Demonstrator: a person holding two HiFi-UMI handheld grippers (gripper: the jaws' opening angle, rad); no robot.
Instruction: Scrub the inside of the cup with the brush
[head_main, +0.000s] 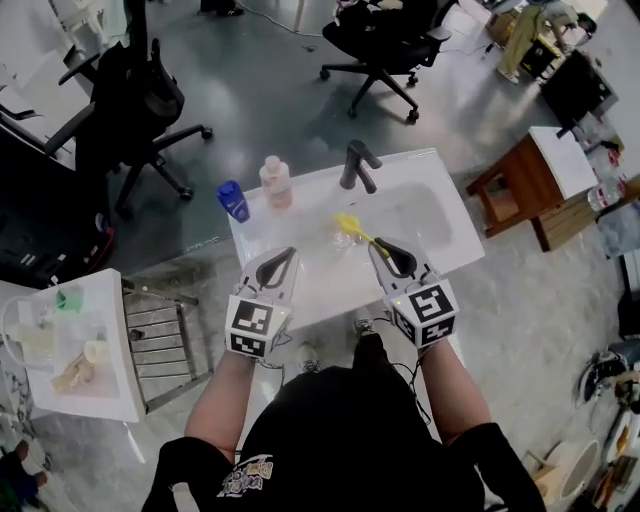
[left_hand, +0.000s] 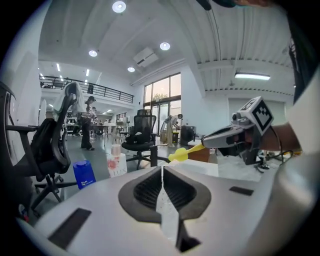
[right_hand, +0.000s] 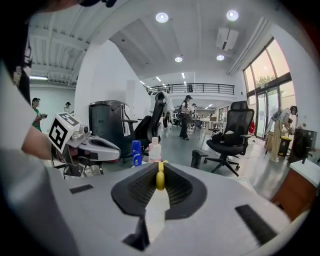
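A yellow brush (head_main: 350, 225) pokes forward over the white sink (head_main: 425, 225), its head above a small clear cup (head_main: 341, 240) that is hard to make out. My right gripper (head_main: 385, 246) is shut on the brush handle (right_hand: 160, 180), which shows as a yellow nub between the pads. My left gripper (head_main: 288, 256) hovers over the sink's front left, a little left of the cup. Its jaws (left_hand: 162, 172) are shut, and I make out nothing held between them. From the left gripper view the brush (left_hand: 181, 154) and the right gripper (left_hand: 220, 140) are on the right.
A dark faucet (head_main: 358, 165) stands at the sink's back. A blue bottle (head_main: 232, 201) and a pink bottle (head_main: 275, 182) stand at its back left. Office chairs (head_main: 135, 100), a wooden side table (head_main: 540, 185) and a cluttered white table (head_main: 80, 340) surround it.
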